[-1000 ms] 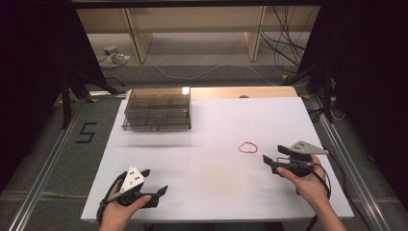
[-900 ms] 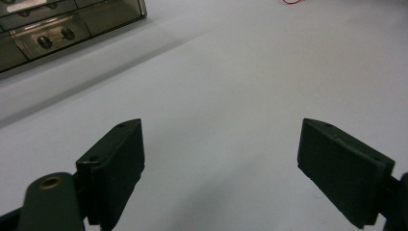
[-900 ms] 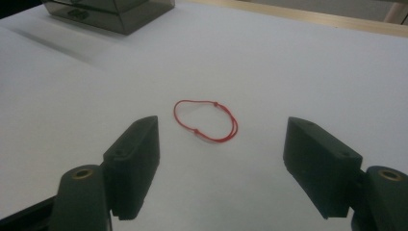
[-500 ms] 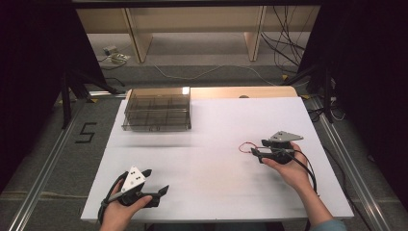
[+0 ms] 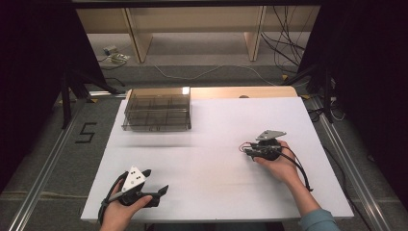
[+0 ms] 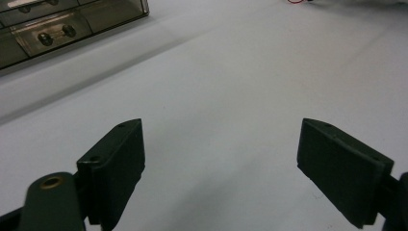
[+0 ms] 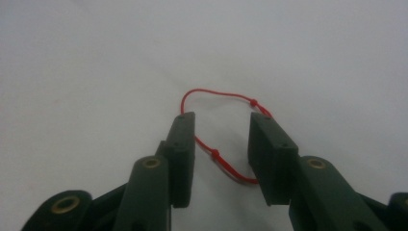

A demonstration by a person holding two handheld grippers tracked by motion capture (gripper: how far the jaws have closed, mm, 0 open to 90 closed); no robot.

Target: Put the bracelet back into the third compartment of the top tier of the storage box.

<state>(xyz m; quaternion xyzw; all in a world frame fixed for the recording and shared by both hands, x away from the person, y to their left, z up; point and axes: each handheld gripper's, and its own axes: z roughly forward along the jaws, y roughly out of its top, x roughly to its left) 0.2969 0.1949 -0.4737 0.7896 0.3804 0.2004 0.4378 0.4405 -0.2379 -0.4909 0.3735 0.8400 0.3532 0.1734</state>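
The right gripper is sitting low over the white table, right of centre, held in the person's right hand. Its jaws have just been closing and are now standing partly closed, with a gap remaining between them. In the right gripper view, the right gripper is straddling the red string loop, which is lying flat on the table surface. The near side of the loop is running across the gap between the pads; the far arc is curving out beyond the fingertips. One strand is lying against the inner face of one pad; whether the other pad is touching the string cannot be told. The pads are not yet pinching the string.

The left gripper is resting near the table's front edge, left of centre, in the left hand. In the left gripper view its jaws are standing wide apart with nothing between them.

A clear compartment box is standing at the table's far left, well apart from both grippers.
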